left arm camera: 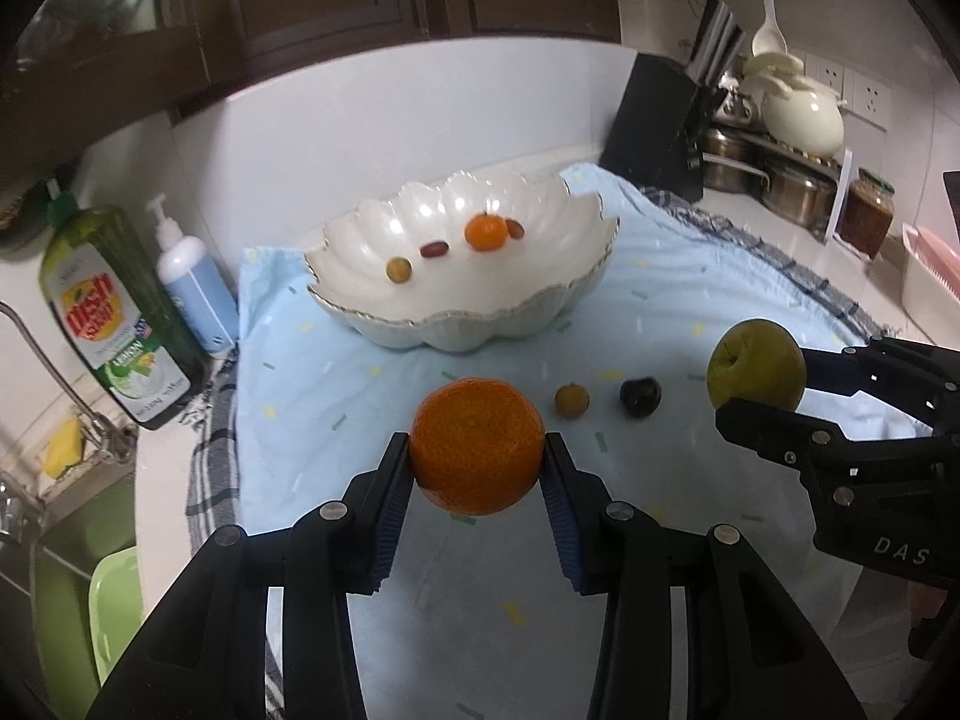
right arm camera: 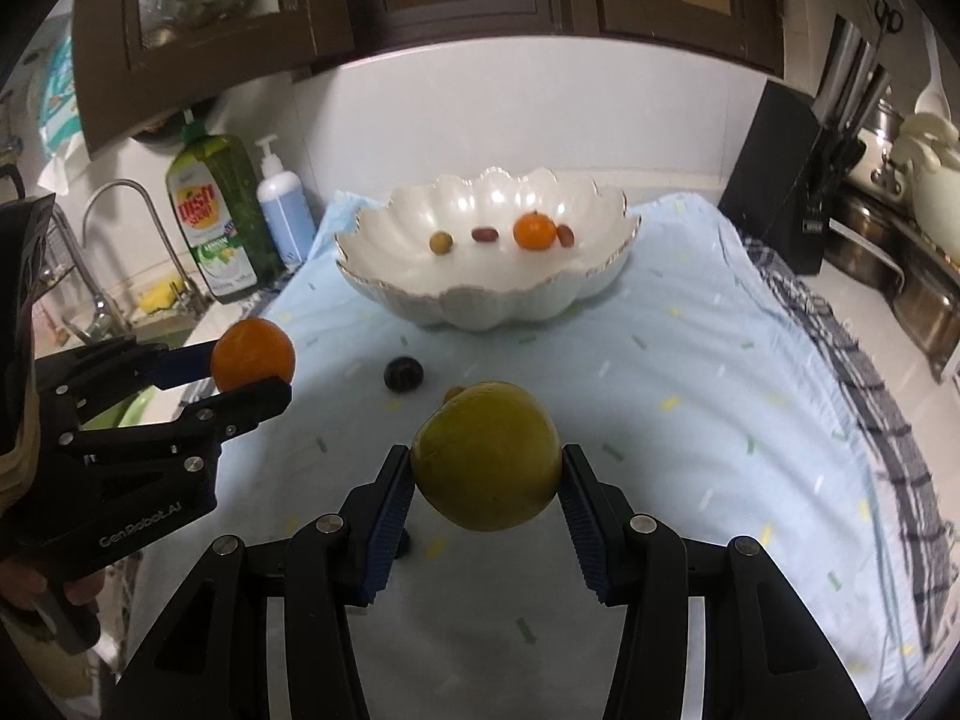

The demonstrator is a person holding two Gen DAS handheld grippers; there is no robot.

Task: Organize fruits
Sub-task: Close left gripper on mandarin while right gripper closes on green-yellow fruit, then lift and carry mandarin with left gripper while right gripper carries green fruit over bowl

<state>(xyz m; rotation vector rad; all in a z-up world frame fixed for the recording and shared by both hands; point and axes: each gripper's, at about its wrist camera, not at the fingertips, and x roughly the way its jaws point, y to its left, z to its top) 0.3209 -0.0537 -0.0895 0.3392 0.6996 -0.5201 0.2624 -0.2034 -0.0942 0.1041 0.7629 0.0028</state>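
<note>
My left gripper [left arm camera: 477,456] is shut on a large orange [left arm camera: 477,446] and holds it above the blue cloth; it also shows in the right wrist view [right arm camera: 252,363]. My right gripper [right arm camera: 487,471] is shut on a yellow-green pear [right arm camera: 489,456], also seen at the right of the left wrist view [left arm camera: 756,367]. A white scalloped bowl [left arm camera: 384,324] stands behind, holding a small orange [left arm camera: 486,231], two red dates [left arm camera: 434,249] and a small tan fruit [left arm camera: 398,269]. A dark plum [left arm camera: 639,396] and a small tan fruit [left arm camera: 571,400] lie on the cloth.
A light blue cloth [left arm camera: 336,396] covers the counter over a checked towel. A dish soap bottle [left arm camera: 114,318] and pump bottle [left arm camera: 195,282] stand at left by the sink. A black knife block [left arm camera: 657,126], pots and a jar [left arm camera: 866,213] stand at back right.
</note>
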